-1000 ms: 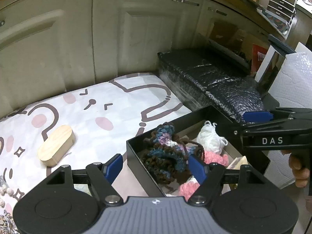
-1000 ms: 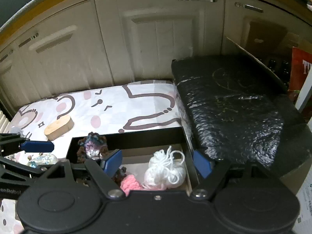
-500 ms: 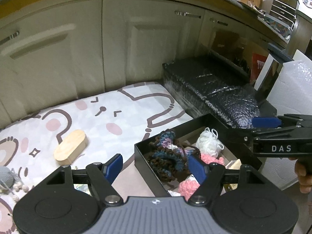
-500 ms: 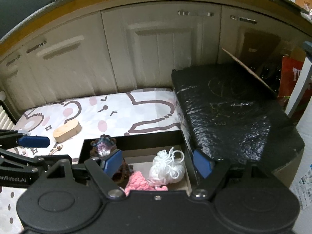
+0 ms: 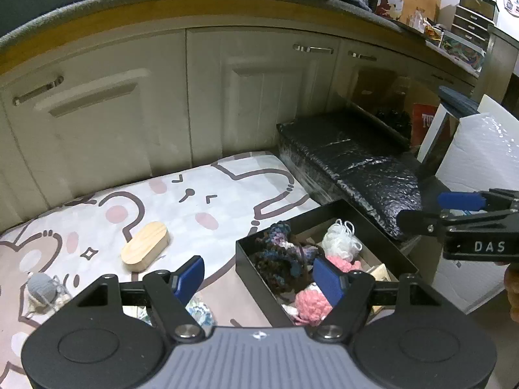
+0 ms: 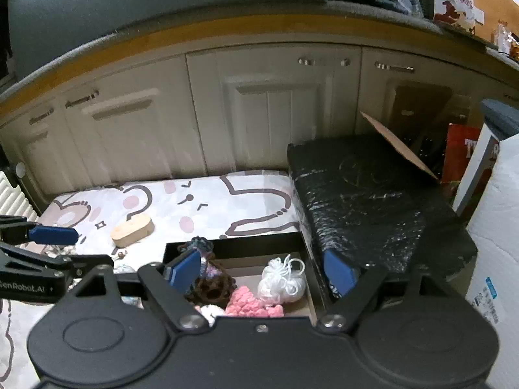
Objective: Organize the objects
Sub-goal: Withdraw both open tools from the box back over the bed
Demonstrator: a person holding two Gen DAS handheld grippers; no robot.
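Both the left gripper (image 5: 258, 272) and right gripper (image 6: 259, 270) hang with jaws spread and empty above the black box (image 5: 249, 256), which already holds yarn pieces (image 5: 342, 241). By my judgement, the wooden block (image 5: 145, 251) and grey yarn ball (image 5: 41, 287) on the blanket (image 5: 227, 191) remain to be boxed.

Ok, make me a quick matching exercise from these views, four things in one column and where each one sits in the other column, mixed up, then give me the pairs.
Things:
1. wooden oval block
2. white yarn bundle
3. grey crochet ball
4. black wrapped package

Places:
A. inside the black box
B. on the floor, right of the cartoon mat, by the cabinets
C. on the mat, out in the open near its middle
D. at the mat's left edge in the left wrist view

Pairs: 1-C, 2-A, 3-D, 4-B
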